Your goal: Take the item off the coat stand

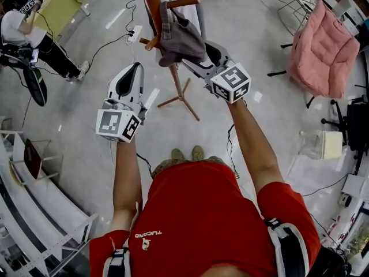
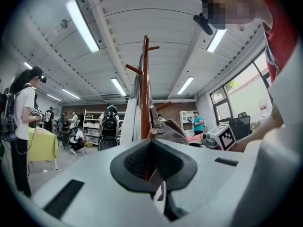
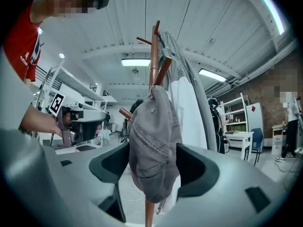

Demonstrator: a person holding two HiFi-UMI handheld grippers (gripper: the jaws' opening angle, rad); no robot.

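A grey cap (image 1: 180,39) hangs from a peg of the wooden coat stand (image 1: 151,4), with a white garment (image 3: 187,103) draped behind it. In the right gripper view the cap (image 3: 154,145) hangs straight down between the two dark pads of my right gripper (image 3: 154,167), whose jaws stand wide apart on either side of it. From the head view the right gripper (image 1: 202,59) reaches in under the cap. My left gripper (image 1: 134,68) hangs lower left of the stand, apart from it. Its jaws (image 2: 151,148) meet with nothing between them, and the stand's pole (image 2: 145,89) rises beyond.
The stand's wooden feet (image 1: 180,97) spread on the grey floor just ahead of my shoes. A pink armchair (image 1: 323,48) sits at the right, white shelving (image 1: 34,201) at the lower left. A person (image 1: 34,39) stands by a yellow-green table (image 1: 57,4). Cables and a power strip (image 1: 134,34) lie nearby.
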